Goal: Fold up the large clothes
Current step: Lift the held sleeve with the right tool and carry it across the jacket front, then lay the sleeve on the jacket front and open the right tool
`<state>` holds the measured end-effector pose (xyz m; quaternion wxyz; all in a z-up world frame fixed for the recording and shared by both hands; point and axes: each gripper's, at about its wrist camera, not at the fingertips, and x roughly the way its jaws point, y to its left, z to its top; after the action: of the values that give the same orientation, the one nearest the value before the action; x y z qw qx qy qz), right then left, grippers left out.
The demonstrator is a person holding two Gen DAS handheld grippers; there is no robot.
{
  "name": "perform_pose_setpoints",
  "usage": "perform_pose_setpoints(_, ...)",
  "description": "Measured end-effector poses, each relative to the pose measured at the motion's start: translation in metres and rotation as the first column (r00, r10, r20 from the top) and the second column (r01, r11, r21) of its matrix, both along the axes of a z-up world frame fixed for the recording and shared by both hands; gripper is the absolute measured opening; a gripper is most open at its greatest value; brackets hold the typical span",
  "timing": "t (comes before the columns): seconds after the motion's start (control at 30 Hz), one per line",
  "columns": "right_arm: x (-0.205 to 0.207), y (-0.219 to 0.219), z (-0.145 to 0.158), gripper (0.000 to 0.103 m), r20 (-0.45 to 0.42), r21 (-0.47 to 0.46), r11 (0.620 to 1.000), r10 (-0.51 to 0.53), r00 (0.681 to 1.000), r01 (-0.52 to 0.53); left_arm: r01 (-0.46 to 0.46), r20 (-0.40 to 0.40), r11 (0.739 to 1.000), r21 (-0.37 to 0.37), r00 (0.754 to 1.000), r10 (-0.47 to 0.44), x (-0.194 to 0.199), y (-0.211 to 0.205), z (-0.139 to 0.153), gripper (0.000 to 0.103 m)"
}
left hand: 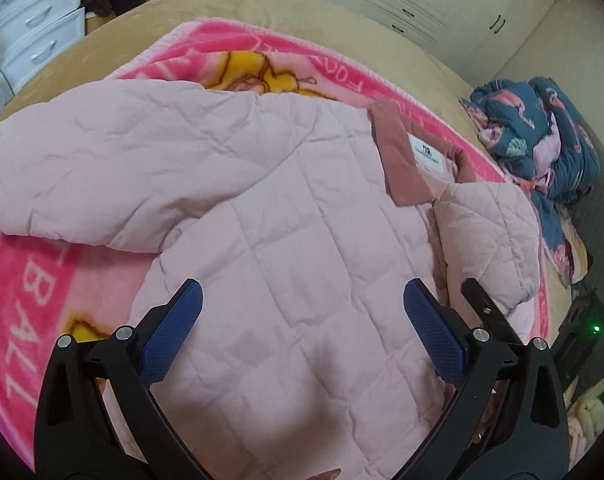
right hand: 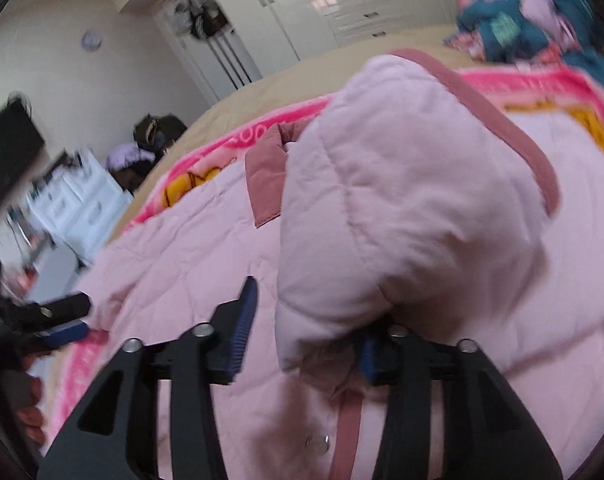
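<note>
On the bed [left hand: 237,4], over the pink blanket [left hand: 29,280] spread across its middle, a pale pink quilted jacket [left hand: 285,240] is laid out flat, collar [left hand: 398,152] turned toward the bed's far edge. One sleeve [left hand: 101,168] is seen stretched out toward the left side of the blanket, not yet brought in over the body. On the right side, a padded part of the jacket [right hand: 402,200] has been lifted and doubled inward, and it is bunched up in front of the right gripper [right hand: 306,332].

That gripper's jaws are parted about halfway; the fabric sits between them, draped against the right pad, but a firm pinch cannot be made out, so it is judged released or nearly so. The left gripper [left hand: 302,308] is held wide open above the jacket's lower body, with nothing between its pads [left hand: 177,328].

The fold is judged to be at an early stage: one side is partly turned in and untidy, the left sleeve is still out, and the lengthwise fold of the body is not yet begun. A heap of patterned bedding [left hand: 542,140] is left at the bed's right edge.
</note>
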<state>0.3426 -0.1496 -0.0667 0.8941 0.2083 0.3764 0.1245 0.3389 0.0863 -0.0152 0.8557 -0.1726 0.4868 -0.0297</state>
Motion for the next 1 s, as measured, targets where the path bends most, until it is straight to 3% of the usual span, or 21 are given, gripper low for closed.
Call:
perform_pose_setpoints(0.07, -0.007, -0.011, 0.001, 0.061, -0.007, 0.073, 0.997, -0.028, 1.000, 0.028, 0.007, -0.002, 1.000, 0.006, 1.000, -0.007, -0.001, -0.003, 0.001, 0.094)
perform_pose_setpoints(0.1, -0.012, -0.018, 0.001, 0.073, -0.014, 0.102, 0.993, -0.066, 0.998, 0.067, 0.012, 0.002, 1.000, 0.005, 1.000, -0.012, -0.001, -0.005, 0.003, 0.094)
perform_pose_setpoints(0.13, -0.017, -0.026, 0.002, 0.075, -0.010, 0.140, 0.985, -0.105, 0.994, 0.105, 0.018, 0.006, 1.000, 0.004, 1.000, -0.018, -0.002, -0.007, 0.004, 0.094)
perform_pose_setpoints(0.23, -0.020, -0.042, 0.004, 0.076, -0.007, 0.229, 0.959, -0.170, 0.985, 0.167, 0.030, 0.016, 1.000, -0.008, 0.999, -0.030, -0.002, -0.010, 0.007, 0.094)
perform_pose_setpoints(0.27, -0.018, -0.045, 0.005, 0.069, -0.005, 0.239, 0.955, -0.181, 0.983, 0.177, 0.035, 0.017, 0.999, -0.019, 0.999, -0.035, -0.002, -0.010, 0.007, 0.094)
perform_pose_setpoints(0.3, -0.014, -0.045, 0.010, 0.045, 0.000, 0.233, 0.957, -0.180, 0.984, 0.175, 0.038, 0.018, 0.999, -0.029, 0.999, -0.037, -0.002, -0.010, 0.007, 0.094)
perform_pose_setpoints(0.4, -0.009, -0.029, 0.034, 0.030, 0.076, 0.147, 0.983, -0.126, 0.989, 0.114, 0.026, 0.029, 0.998, -0.061, 0.999, -0.024, -0.003, -0.006, 0.010, 0.094)
perform_pose_setpoints(0.53, -0.011, 0.009, 0.058, 0.025, 0.180, -0.018, 1.000, 0.002, 0.984, 0.002, -0.001, 0.061, 0.994, -0.109, 0.998, 0.008, -0.004, 0.005, 0.017, 0.094)
perform_pose_setpoints(0.7, -0.003, 0.059, 0.059, 0.021, 0.174, -0.146, 0.983, 0.136, 0.975, -0.111, -0.036, 0.078, 0.988, -0.149, 0.996, 0.048, -0.005, 0.018, 0.020, 0.094)
perform_pose_setpoints(0.93, 0.001, 0.100, 0.038, 0.024, 0.100, -0.216, 0.945, 0.272, 0.957, -0.246, -0.047, 0.086, 0.973, -0.225, 0.994, 0.068, -0.003, 0.023, 0.015, 0.094)
perform_pose_setpoints(1.0, 0.000, 0.102, 0.026, 0.030, 0.059, -0.163, 0.941, 0.308, 0.950, -0.295, -0.044, 0.078, 0.972, -0.230, 0.995, 0.063, -0.001, 0.022, 0.012, 0.094)
